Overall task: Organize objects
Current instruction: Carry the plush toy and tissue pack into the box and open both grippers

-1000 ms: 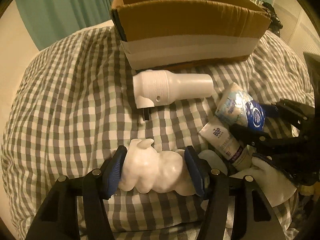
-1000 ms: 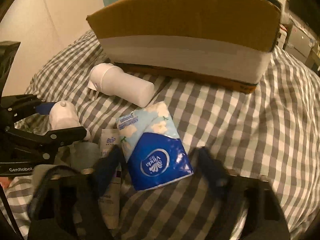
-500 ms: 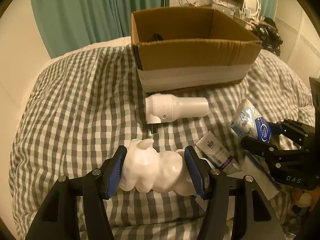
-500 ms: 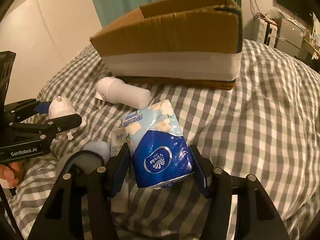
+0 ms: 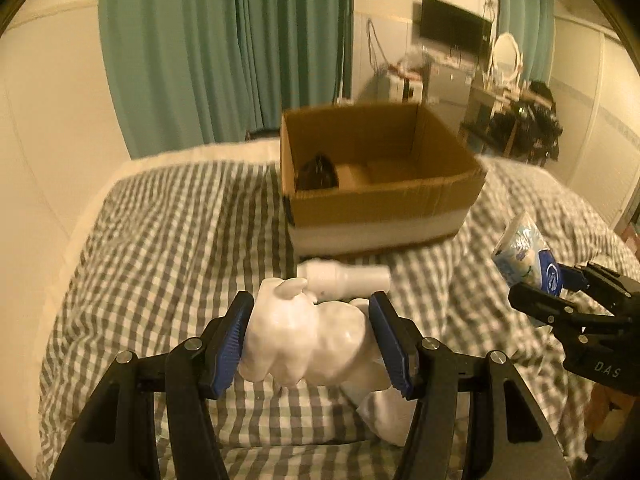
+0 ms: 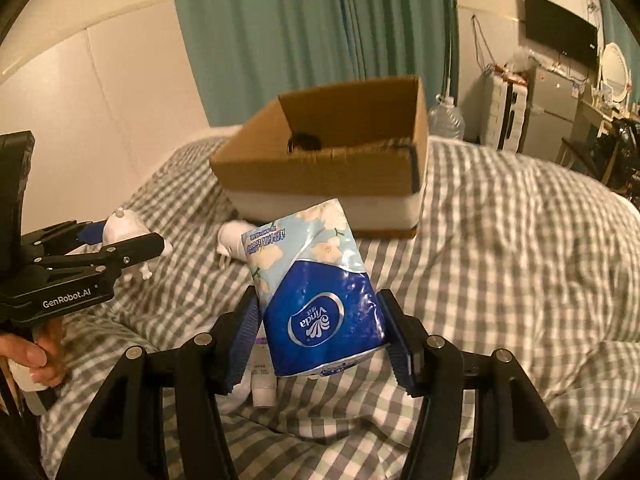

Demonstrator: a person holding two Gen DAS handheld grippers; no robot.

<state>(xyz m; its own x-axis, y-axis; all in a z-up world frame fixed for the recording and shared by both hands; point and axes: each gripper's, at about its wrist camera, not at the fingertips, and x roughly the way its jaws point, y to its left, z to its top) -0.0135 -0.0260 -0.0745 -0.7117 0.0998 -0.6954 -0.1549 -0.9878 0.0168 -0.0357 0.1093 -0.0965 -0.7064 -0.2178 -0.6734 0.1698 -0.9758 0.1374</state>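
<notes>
Now your left tool (image 5: 310, 340) holds the white toy (image 5: 304, 344) and your right tool (image 6: 322, 340) holds the tissue pack (image 6: 316, 292) above the bed (image 6: 500, 248).

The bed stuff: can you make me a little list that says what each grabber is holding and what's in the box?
left gripper: shut on white figurine
right gripper: shut on tissue pack
box: open, on checked bed
in box: one dark thing, too blurry to name
beside box: white bottle, lying down
</notes>
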